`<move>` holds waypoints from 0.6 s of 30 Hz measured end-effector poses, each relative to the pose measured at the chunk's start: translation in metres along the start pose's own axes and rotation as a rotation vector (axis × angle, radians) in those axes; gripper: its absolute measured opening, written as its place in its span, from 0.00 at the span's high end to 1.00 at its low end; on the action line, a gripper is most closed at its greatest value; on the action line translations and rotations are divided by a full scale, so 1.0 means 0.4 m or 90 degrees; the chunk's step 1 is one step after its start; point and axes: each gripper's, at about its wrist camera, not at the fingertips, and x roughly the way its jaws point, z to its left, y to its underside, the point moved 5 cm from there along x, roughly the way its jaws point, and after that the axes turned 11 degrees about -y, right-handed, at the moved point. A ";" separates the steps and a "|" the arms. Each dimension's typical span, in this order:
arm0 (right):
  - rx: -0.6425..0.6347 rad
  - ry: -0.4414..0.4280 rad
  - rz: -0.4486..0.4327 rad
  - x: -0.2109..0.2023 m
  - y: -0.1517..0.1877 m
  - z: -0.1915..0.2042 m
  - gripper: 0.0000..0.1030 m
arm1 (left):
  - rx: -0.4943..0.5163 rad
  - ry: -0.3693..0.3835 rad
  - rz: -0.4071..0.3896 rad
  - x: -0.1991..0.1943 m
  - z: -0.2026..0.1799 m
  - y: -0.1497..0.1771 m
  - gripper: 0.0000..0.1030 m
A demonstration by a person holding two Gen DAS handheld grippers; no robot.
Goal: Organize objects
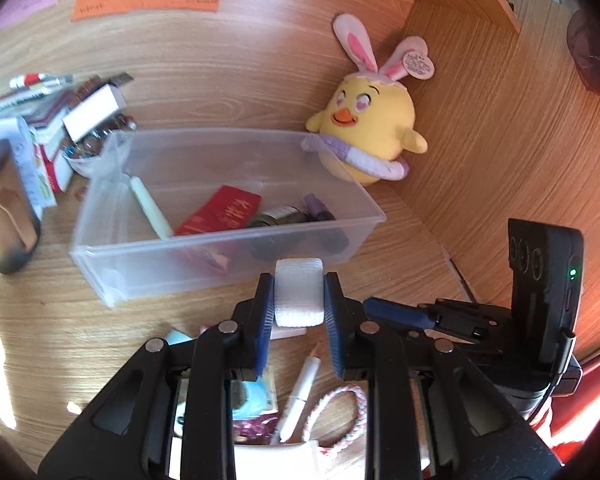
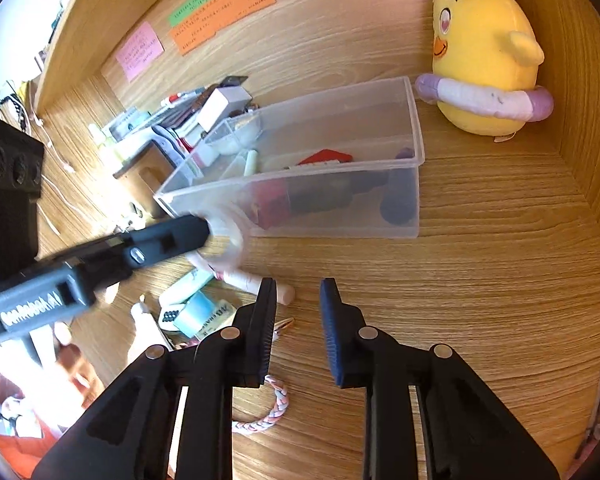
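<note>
while my left gripper (image 1: 299, 300) pinches a white roll (image 1: 299, 292) between its pads, the left wrist view shows it held just before the near wall of the clear bin (image 1: 228, 220). inside the bin lie a pale stick (image 1: 152, 208), a red packet (image 1: 220, 212) and a dark bottle (image 1: 284, 216). a yellow plush chick (image 1: 370, 120) leans against the bin's far corner. below my fingers sit a white pen (image 1: 300, 392) and a braided band (image 1: 340, 412).

from the right wrist view, my right gripper (image 2: 299, 308) has its jaws a narrow gap apart, gripping nothing, over bare desk (image 2: 480, 300). the left gripper (image 2: 172, 240) reaches in from the left, the roll (image 2: 228, 240) at the bin (image 2: 340, 200) corner. the band (image 2: 268, 412) lies under my left finger.
</note>
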 end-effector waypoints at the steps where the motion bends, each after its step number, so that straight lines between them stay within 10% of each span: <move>1: -0.004 0.004 0.007 0.008 0.000 0.001 0.78 | 0.001 -0.007 -0.003 -0.004 0.006 0.000 0.77; 18: -0.156 0.072 0.080 0.117 -0.033 0.083 0.52 | -0.006 -0.101 0.024 0.010 0.156 0.059 0.77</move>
